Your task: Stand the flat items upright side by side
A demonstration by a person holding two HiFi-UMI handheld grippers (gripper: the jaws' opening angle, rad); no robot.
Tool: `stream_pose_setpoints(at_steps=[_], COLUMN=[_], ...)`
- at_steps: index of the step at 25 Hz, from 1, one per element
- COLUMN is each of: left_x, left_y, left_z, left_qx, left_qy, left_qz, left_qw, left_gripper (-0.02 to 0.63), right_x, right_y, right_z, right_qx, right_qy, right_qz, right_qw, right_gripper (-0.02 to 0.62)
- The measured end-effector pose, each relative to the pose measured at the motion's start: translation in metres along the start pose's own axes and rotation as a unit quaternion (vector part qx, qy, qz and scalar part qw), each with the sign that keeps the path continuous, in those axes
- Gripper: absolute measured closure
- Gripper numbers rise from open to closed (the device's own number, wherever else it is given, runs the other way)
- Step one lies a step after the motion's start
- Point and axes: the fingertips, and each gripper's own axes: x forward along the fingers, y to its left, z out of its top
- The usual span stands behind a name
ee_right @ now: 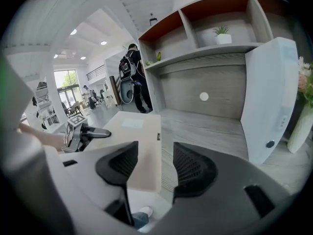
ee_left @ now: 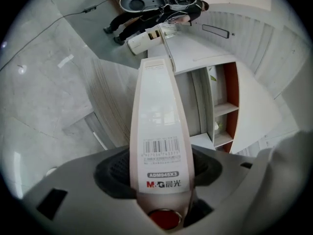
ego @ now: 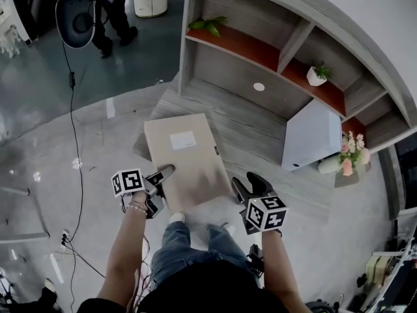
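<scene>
A beige flat file box (ego: 186, 158) is held level above the grey platform, its long side pointing away from me. My left gripper (ego: 161, 182) is shut on the box's near left edge; in the left gripper view the labelled spine (ee_left: 159, 131) fills the gap between both pads. My right gripper (ego: 246, 184) is at the box's near right corner. In the right gripper view the box (ee_right: 139, 146) lies against the left pad, with a gap to the right pad (ee_right: 193, 168), so that gripper (ee_right: 155, 163) is open. A pale blue-grey file box (ego: 311, 135) stands upright against the shelf.
A grey shelf unit (ego: 260, 57) with red-brown boards runs across the back, with small potted plants (ego: 318, 74) on it. A vase of flowers (ego: 348, 158) stands right of the blue-grey box. A cable (ego: 73, 129) trails over the floor at left, and a person (ego: 107, 18) stands at far left.
</scene>
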Motion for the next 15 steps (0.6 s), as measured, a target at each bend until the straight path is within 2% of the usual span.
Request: stream_pose_setpoints(at_steps=[4, 9, 15], left_x=[0.007, 0.02, 0.029], left_y=[-0.027, -0.058, -0.096], left_z=[0.006, 0.017, 0.03], left_qx=[0.056, 0.122, 0.204], left_qy=[-0.007, -0.02, -0.067], left_qz=[0.006, 0.02, 0.047], left_qw=[0.9984, 0.9922, 0.9754], left_gripper=[0.325, 0.325, 0.325], right_x=[-0.01, -0.022, -0.037], right_y=[-0.013, -0.029, -0.045], right_z=[0.01, 0.013, 0.013], right_qx=[0.003, 0.01, 0.017], right_qy=[-0.012, -0.024, -0.032], right_qz=[-0.002, -0.01, -0.021], right_qw=[1.0, 1.0, 0.999], right_gripper=[0.363, 0.362, 0.363])
